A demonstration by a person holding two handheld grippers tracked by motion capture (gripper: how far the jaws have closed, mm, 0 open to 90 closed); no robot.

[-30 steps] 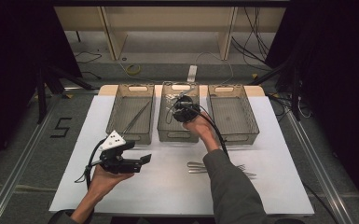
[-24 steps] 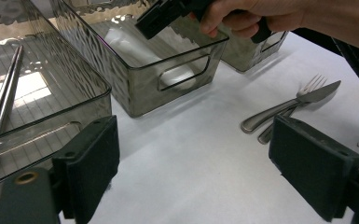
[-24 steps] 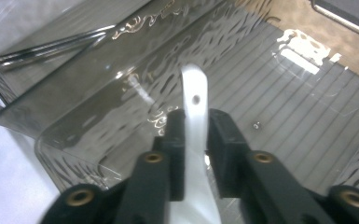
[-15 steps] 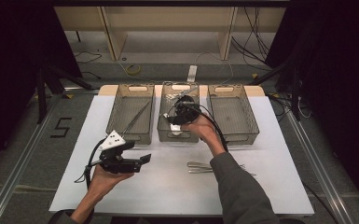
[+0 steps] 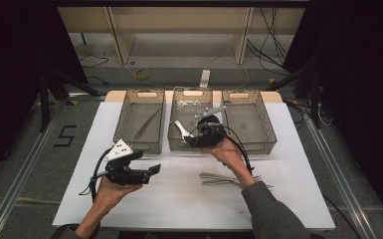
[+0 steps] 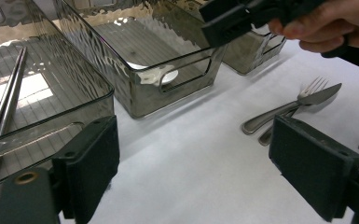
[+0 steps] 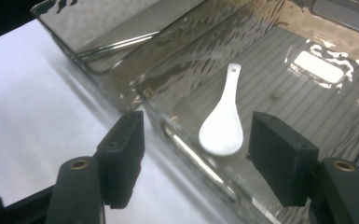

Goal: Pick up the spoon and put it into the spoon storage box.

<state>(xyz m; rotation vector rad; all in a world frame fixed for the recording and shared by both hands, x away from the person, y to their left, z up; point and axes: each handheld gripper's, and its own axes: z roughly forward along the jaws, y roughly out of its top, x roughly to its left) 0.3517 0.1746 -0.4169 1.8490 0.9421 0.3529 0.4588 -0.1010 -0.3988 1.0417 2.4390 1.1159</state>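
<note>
Nearest the person, at about seven o'clock on the white table covering (image 5: 179, 199), the left hand (image 5: 110, 191) holds the black left gripper (image 6: 193, 175) low over the sheet; its jaws stand wide apart with nothing between them. At about five o'clock a steel fork and knife (image 5: 234, 179) lie side by side on the sheet, touching or nearly so; in the left gripper view they lie beyond the right-hand jaw.

Farther on, near the centre, the right hand (image 5: 225, 149) holds the black right gripper (image 7: 193, 161) at the near edge of the middle smoked clear plastic bin (image 5: 193, 94). Its jaws are spread wide and empty. Inside that bin lies a white ceramic soup spoon (image 7: 224, 121), bowl toward the near wall, apart from both jaws.

At eleven o'clock the left smoked plastic bin (image 5: 142, 95) holds a pair of long metal chopsticks (image 5: 146, 124) lying diagonally. At one o'clock sits the right smoked plastic bin (image 5: 243, 94).
</note>
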